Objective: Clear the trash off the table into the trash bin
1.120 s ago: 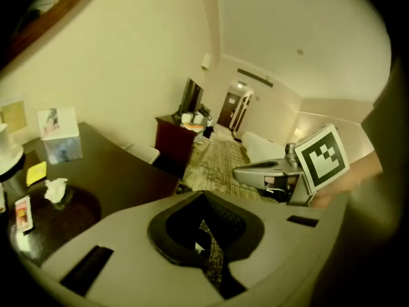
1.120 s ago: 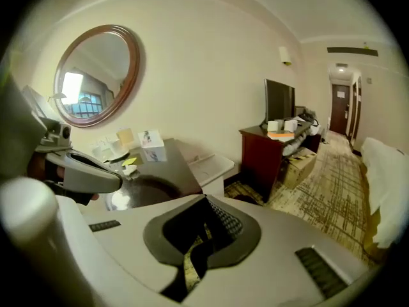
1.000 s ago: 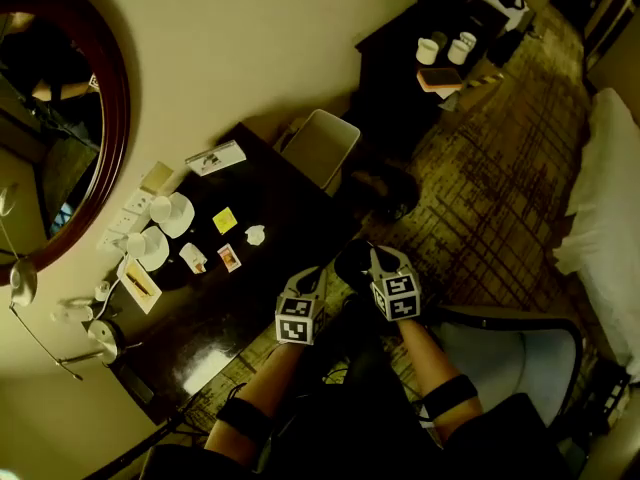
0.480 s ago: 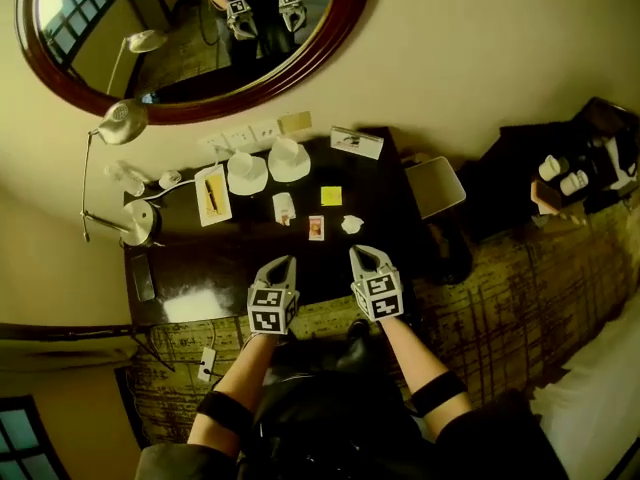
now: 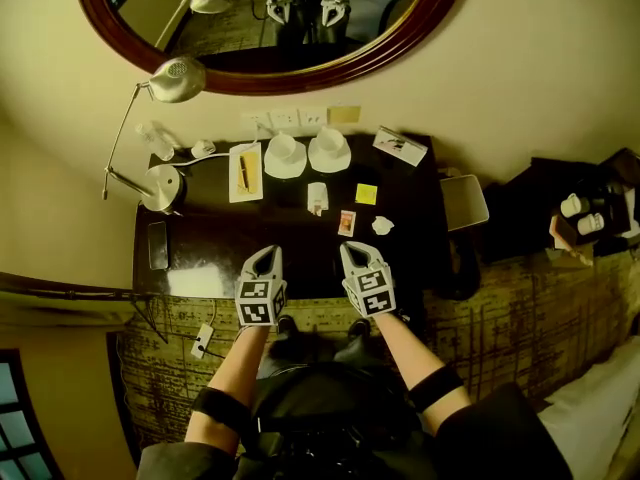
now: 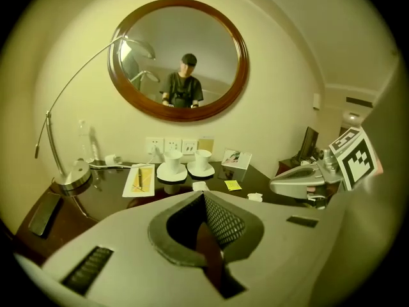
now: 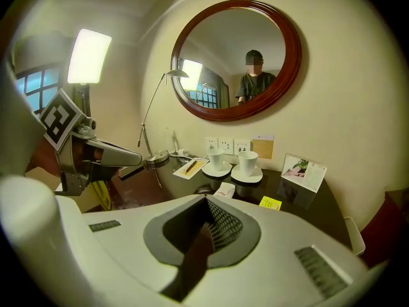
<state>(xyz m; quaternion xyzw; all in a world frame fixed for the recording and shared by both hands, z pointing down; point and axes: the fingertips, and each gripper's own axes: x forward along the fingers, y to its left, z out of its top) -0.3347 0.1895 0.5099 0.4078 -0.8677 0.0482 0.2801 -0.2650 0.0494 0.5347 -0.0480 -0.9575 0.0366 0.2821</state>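
On the dark table [image 5: 220,268] lie a crumpled white paper [image 5: 382,225], a yellow sticky note [image 5: 366,194], a small printed packet [image 5: 346,222] and a white sachet [image 5: 317,197]. A pale trash bin [image 5: 463,202] stands on the floor off the table's right end. My left gripper [image 5: 266,254] and right gripper [image 5: 349,249] hover side by side over the table's near edge, both shut and empty. In the left gripper view the crumpled paper [image 6: 255,197] and the note [image 6: 232,185] lie beyond the shut left gripper [image 6: 204,194]. The right gripper [image 7: 206,199] points at the sachet [image 7: 223,190].
Two cups on saucers [image 5: 307,154], a notepad with a pen [image 5: 245,171], a card stand [image 5: 400,146], a desk lamp [image 5: 160,186] and a phone [image 5: 158,245] share the table. An oval mirror [image 5: 270,28] hangs above. A dark side cabinet [image 5: 580,218] stands at right.
The view has swung so the table now lies straight ahead. Both grippers, still shut, have come from beside the chair to the table's near edge.
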